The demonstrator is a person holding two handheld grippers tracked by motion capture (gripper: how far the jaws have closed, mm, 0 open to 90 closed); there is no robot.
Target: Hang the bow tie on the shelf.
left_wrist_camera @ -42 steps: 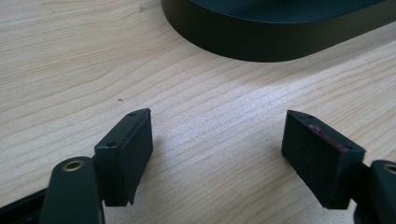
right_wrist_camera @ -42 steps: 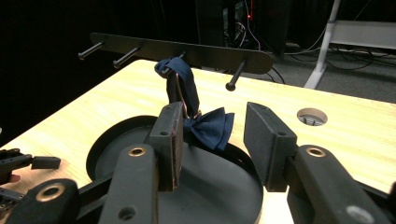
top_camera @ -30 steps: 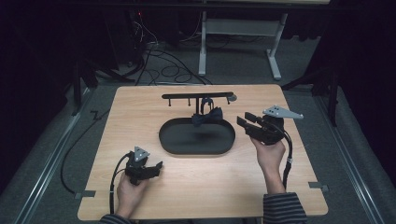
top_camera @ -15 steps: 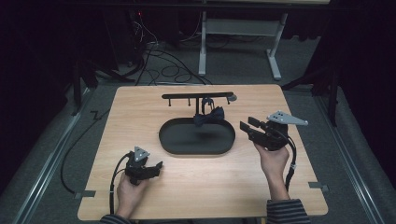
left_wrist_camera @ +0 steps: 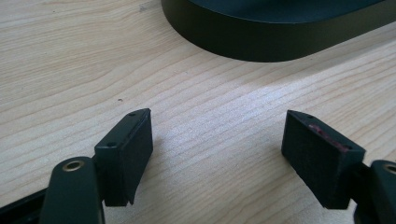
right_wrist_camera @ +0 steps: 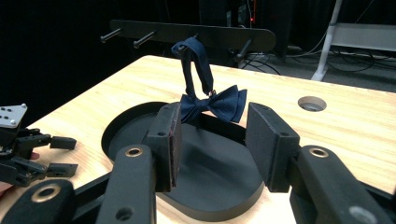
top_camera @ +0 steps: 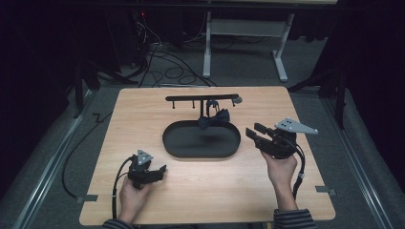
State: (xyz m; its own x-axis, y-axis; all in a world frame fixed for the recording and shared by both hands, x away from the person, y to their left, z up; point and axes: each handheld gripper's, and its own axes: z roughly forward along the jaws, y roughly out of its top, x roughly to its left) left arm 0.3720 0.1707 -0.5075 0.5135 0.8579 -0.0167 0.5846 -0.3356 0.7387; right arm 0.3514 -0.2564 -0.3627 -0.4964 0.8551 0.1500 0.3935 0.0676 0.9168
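A navy bow tie [top_camera: 214, 118] [right_wrist_camera: 214, 103] hangs by its strap from a peg of the black rack [top_camera: 202, 98] [right_wrist_camera: 187, 32], just above the far rim of the black oval tray [top_camera: 169, 143] [right_wrist_camera: 219, 186]. My right gripper [top_camera: 255, 131] [right_wrist_camera: 212, 142] is held above the table to the right of the tray, open, its jaws pointing at the bow tie with nothing between them. My left gripper [top_camera: 161, 171] [left_wrist_camera: 217, 156] rests low near the table's front left, open, over bare wood, with the tray's wall [left_wrist_camera: 261, 39] ahead of it.
The wooden table [top_camera: 143, 119] has a round hole [right_wrist_camera: 311, 103] near the rack's right end. Cables trail from both grippers off the front edge. A white desk frame [top_camera: 246, 43] and floor cables lie beyond the far edge.
My right gripper has sunk a little and drawn back toward the table's front. The left gripper and the bow tie have stayed put.
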